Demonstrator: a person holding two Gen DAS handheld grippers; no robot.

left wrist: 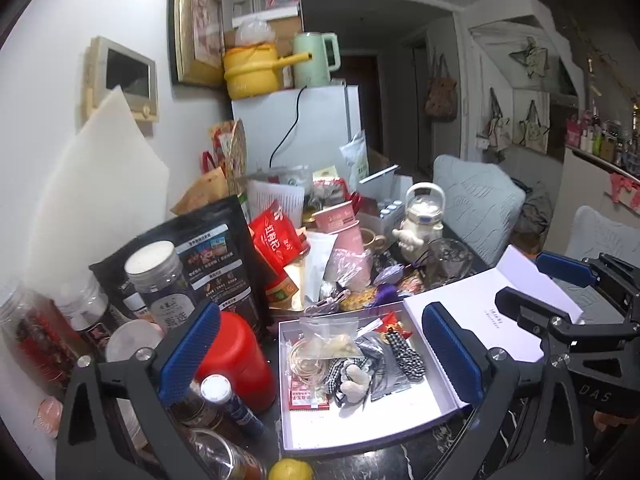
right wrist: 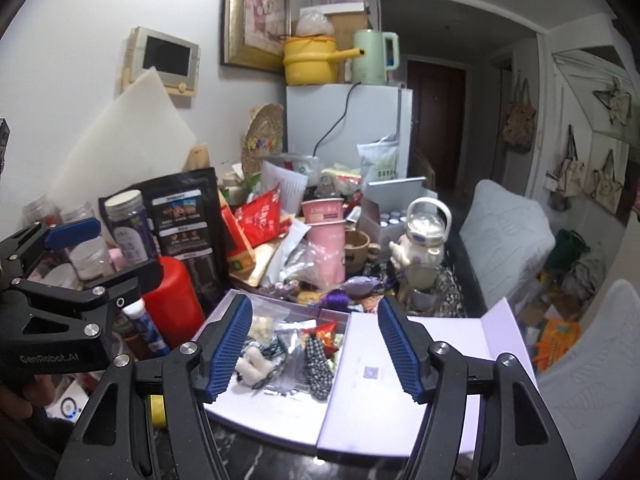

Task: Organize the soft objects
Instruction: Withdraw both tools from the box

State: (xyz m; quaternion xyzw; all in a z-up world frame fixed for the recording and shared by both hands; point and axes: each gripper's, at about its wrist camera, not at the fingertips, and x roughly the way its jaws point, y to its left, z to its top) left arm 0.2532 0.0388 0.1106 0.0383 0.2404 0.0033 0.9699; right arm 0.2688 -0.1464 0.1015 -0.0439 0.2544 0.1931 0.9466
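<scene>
An open white box [left wrist: 400,420] [right wrist: 288,408] lies on the dark table with its lid [left wrist: 516,300] [right wrist: 440,344] folded out to the right. Inside lie a small cream plush toy [left wrist: 356,380] [right wrist: 256,364], a black-and-white checked fabric piece [left wrist: 406,354] [right wrist: 318,364], clear bags and a red packet. My left gripper [left wrist: 320,356] is open and empty above the box's left part. My right gripper [right wrist: 316,344] is open and empty above the box; it also shows at the right in the left wrist view [left wrist: 532,280].
A red canister [left wrist: 236,360] [right wrist: 174,300], jars, a black pouch [left wrist: 216,256] and snack bags crowd the left. Pink cups [left wrist: 344,236], a mug and a white kettle [left wrist: 424,216] stand behind the box. A lemon [left wrist: 290,470] lies at the front. Grey chairs [right wrist: 504,236] stand right.
</scene>
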